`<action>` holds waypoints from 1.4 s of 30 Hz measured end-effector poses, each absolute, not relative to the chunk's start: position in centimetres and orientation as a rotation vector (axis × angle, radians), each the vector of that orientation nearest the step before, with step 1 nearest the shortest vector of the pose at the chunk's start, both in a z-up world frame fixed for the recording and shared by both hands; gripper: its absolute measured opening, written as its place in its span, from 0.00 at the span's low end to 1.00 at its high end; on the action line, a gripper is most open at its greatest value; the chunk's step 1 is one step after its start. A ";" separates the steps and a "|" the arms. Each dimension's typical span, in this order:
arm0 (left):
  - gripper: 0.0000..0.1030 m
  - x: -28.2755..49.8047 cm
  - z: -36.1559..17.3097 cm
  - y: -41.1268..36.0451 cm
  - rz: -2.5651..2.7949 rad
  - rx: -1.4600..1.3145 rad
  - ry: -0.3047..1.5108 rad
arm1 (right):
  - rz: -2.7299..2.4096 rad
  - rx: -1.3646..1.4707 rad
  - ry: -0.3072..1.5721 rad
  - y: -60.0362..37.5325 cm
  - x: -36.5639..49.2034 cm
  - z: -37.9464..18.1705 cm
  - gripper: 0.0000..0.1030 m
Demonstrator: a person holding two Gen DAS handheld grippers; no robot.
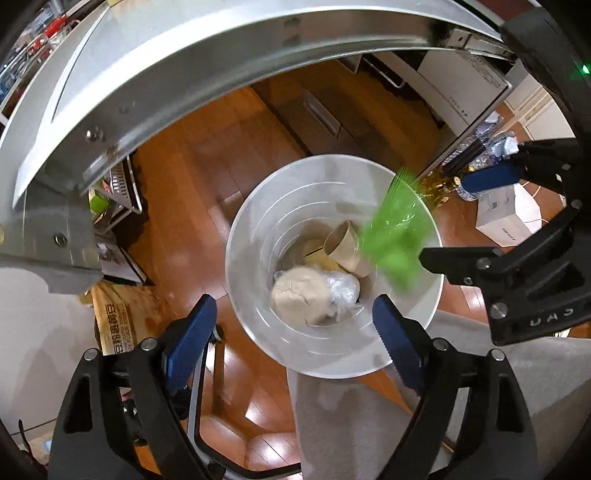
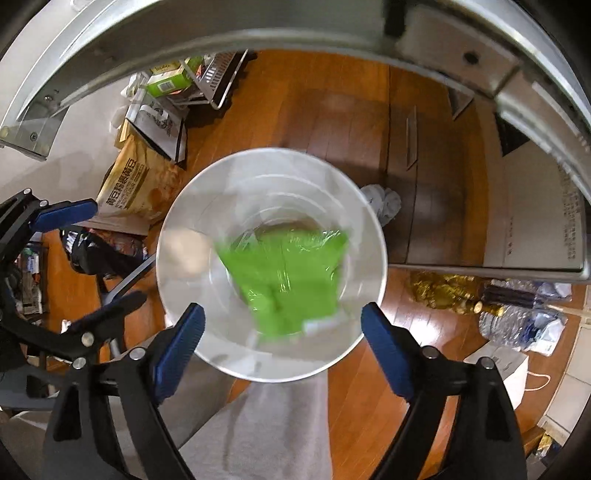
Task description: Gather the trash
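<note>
A white round trash bin [image 1: 258,325] [image 2: 184,251] stands on the wood floor below both grippers. A green plastic wrapper [image 1: 397,236] [image 2: 288,277], motion-blurred, is in the air over the bin, free of both grippers. In the bin lie a paper cup [image 1: 345,245], a beige lump [image 1: 299,295] and clear plastic [image 1: 343,288]. My left gripper [image 1: 291,332] is open and empty above the bin's near rim. My right gripper [image 2: 282,336] is open and empty above the bin; it also shows at the right of the left wrist view [image 1: 458,218].
A metal table edge [image 1: 184,66] [image 2: 332,26] arcs overhead. A yellow printed bag [image 2: 136,184], a wire rack [image 2: 218,77] and a green carton [image 2: 168,83] lie left of the bin. Plastic bottles [image 2: 517,317], a white box [image 1: 509,218] and dark drawers [image 2: 424,166] are to the right.
</note>
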State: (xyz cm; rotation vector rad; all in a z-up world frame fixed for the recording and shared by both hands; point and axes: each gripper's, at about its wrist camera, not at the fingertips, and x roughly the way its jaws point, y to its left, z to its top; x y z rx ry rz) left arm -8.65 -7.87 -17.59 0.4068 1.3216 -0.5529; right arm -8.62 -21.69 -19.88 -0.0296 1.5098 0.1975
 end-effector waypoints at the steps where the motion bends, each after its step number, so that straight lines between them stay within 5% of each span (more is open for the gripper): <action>1: 0.85 -8.7 -17.6 -7.9 -0.551 0.402 1.329 | 0.196 -0.030 1.509 -21.8 -8.6 -19.8 0.83; 6: 0.91 -8.7 -17.8 -7.6 -0.532 0.376 1.355 | 0.182 0.010 1.519 -22.4 -8.5 -19.7 0.84; 9: 0.94 -8.6 -17.7 -7.5 -0.519 0.362 1.354 | 0.195 0.060 1.536 -22.7 -8.6 -19.9 0.95; 26: 0.95 -8.7 -15.2 -6.0 -0.472 0.254 1.372 | 0.161 0.054 1.528 -23.7 -10.4 -17.1 0.95; 42: 0.95 -8.5 -8.2 -4.1 -0.412 0.190 1.203 | 0.125 -0.002 1.257 -24.7 -10.4 -7.7 0.95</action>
